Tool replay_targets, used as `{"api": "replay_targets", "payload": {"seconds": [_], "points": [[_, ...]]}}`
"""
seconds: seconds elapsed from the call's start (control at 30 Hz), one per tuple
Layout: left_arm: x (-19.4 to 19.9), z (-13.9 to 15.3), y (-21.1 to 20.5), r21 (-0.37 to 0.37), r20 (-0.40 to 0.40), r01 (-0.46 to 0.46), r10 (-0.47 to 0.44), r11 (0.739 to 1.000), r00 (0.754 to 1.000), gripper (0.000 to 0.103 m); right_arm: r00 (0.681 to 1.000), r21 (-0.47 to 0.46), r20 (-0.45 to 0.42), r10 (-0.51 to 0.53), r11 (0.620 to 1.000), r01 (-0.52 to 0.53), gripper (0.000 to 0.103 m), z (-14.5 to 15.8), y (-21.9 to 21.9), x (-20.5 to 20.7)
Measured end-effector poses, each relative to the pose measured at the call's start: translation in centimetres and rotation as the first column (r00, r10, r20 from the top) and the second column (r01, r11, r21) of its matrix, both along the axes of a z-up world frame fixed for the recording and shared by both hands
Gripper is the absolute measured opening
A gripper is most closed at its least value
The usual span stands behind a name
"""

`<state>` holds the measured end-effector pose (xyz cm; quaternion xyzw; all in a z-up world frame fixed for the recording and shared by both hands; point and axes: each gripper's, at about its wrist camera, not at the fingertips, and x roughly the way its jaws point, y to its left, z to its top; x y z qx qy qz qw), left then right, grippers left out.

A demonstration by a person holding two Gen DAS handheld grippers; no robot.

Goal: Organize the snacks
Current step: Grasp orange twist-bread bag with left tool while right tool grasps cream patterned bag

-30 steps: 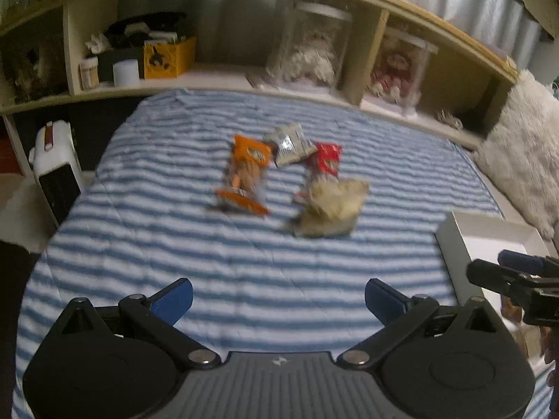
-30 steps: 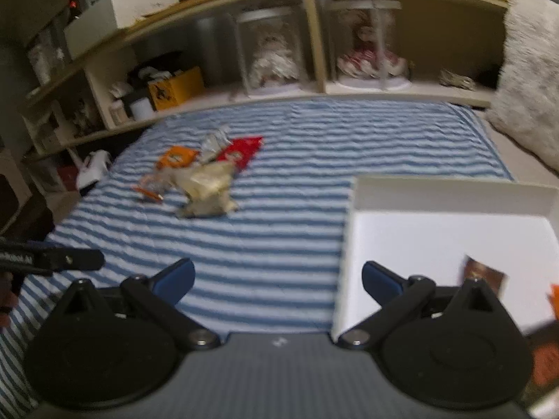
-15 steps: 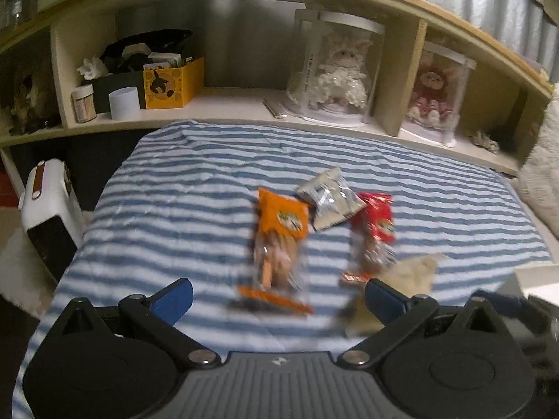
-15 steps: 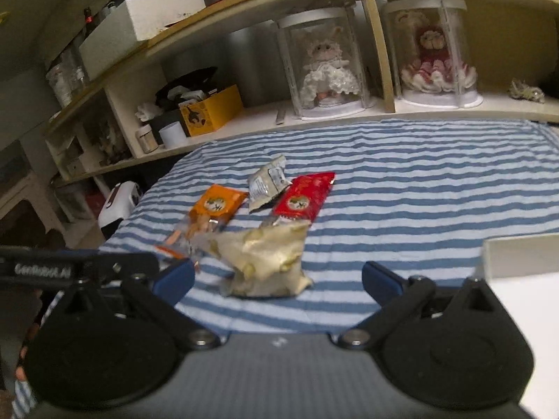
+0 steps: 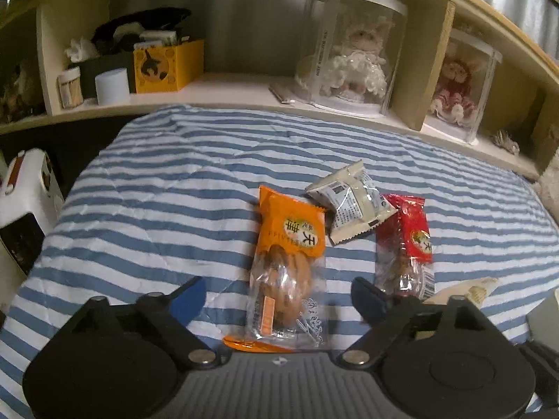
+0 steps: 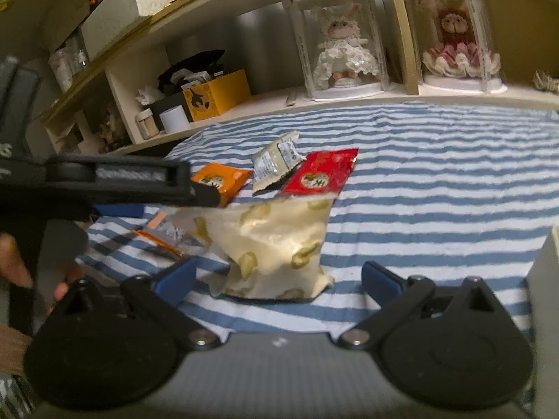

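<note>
Covering surface: blue-striped quilt [image 5: 174, 188]; wooden shelf [image 5: 223, 87] behind.

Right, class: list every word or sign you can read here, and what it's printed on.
"天": orange packet, upside down; character beside it unclear.
Red packet: similar round mark, too blurred.
White packet: print too small.
Doll case strip: unreadable.

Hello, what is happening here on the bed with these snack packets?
A person holds a gripper in each hand over a striped bedspread. The left gripper straddles the orange packet, jaws just closing, pads not yet pressing. The right gripper straddles the pale yellow bag, jaws also closing, not gripping. A red packet and a grey-white packet lie beside them.
</note>
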<state>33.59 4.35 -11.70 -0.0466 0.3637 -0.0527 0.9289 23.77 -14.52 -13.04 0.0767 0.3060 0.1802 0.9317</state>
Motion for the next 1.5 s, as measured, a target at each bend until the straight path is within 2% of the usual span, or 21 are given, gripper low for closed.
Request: {"api": "replay_targets", "payload": {"seconds": [0.07, 0.1, 0.17, 0.2, 0.27, 0.4, 0.53, 0.57, 0.8, 1.0, 1.2, 1.3, 1.4, 1.47, 1.5], "points": [[-0.1, 0.1, 0.2, -0.024, 0.003, 0.004, -0.004, 1.0, 1.0, 0.074, 1.0, 0.034, -0.004, 0.0, 0.999, 0.0, 0.085, -0.2, -0.2, 0.0], [-0.2, 0.1, 0.2, -0.029, 0.0, 0.01, -0.01, 1.0, 1.0, 0.07, 1.0, 0.041, -0.001, 0.0, 0.999, 0.0, 0.082, -0.2, -0.4, -0.1], [-0.5, 0.3, 0.3, -0.041, -0.016, 0.012, -0.012, 0.999, 1.0, 0.052, 1.0, 0.03, 0.005, 0.003, 1.0, -0.003, 0.078, -0.2, -0.4, -0.1], [-0.7, 0.4, 0.4, -0.051, -0.023, 0.01, -0.011, 0.999, 1.0, 0.05, 1.0, 0.02, 0.006, 0.005, 1.0, -0.005, 0.076, -0.1, -0.3, -0.1], [-1.2, 0.8, 0.4, -0.061, -0.034, 0.003, -0.005, 0.998, 0.999, 0.048, 1.0, -0.009, 0.004, 0.015, 1.0, -0.015, 0.06, -0.1, -0.3, -0.2], [-2.5, 1.6, 0.5, -0.072, -0.055, -0.005, 0.001, 0.997, 0.998, 0.048, 0.999, -0.01, -0.011, 0.047, 0.999, -0.047, 0.056, 0.6, -0.5, -0.8], [-4.3, 1.9, 1.0, -0.088, -0.087, -0.017, 0.009, 0.996, 0.996, 0.048, 0.998, -0.015, -0.01, 0.057, 0.998, -0.058, 0.046, 1.5, -0.8, -1.9], [-5.0, 1.9, 1.1, -0.086, -0.098, -0.018, 0.01, 0.996, 0.995, 0.048, 0.998, -0.014, -0.014, 0.063, 0.998, -0.063, 0.038, 1.8, -0.9, -2.2], [-9.2, 1.3, 1.7, -0.071, -0.191, -0.024, 0.011, 0.997, 0.982, 0.048, 0.994, -0.032, -0.085, 0.064, 0.997, -0.067, 0.037, 2.7, -1.7, -3.8], [-12.5, 1.6, 0.8, -0.056, -0.245, 0.009, -0.022, 0.998, 0.969, 0.048, 0.985, -0.05, -0.159, 0.067, 0.996, -0.076, 0.037, 3.1, -2.4, -5.7], [-15.0, 1.4, -0.8, 0.062, -0.255, 0.077, -0.058, 0.995, 0.965, 0.049, 0.963, -0.053, -0.258, 0.083, 0.994, -0.099, 0.037, 3.4, -3.7, -8.1], [-14.7, 1.2, -1.1, 0.067, -0.258, 0.084, -0.064, 0.994, 0.964, 0.051, 0.955, -0.08, -0.27, 0.125, 0.985, -0.152, 0.038, 3.4, -3.8, -9.6], [-14.3, 1.1, -1.3, 0.071, -0.251, 0.08, -0.06, 0.994, 0.966, 0.053, 0.957, -0.114, -0.243, 0.158, 0.975, -0.19, 0.043, 3.3, -3.3, -10.6], [-14.2, 1.0, -1.5, 0.078, -0.25, 0.08, -0.059, 0.994, 0.966, 0.053, 0.963, -0.132, -0.219, 0.156, 0.974, -0.187, 0.054, 3.1, -2.9, -10.6], [-14.1, 1.0, -1.6, 0.083, -0.249, 0.083, -0.06, 0.993, 0.967, 0.053, 0.964, -0.131, -0.218, 0.154, 0.974, -0.186, 0.057, 3.0, -2.8, -10.5]]}}
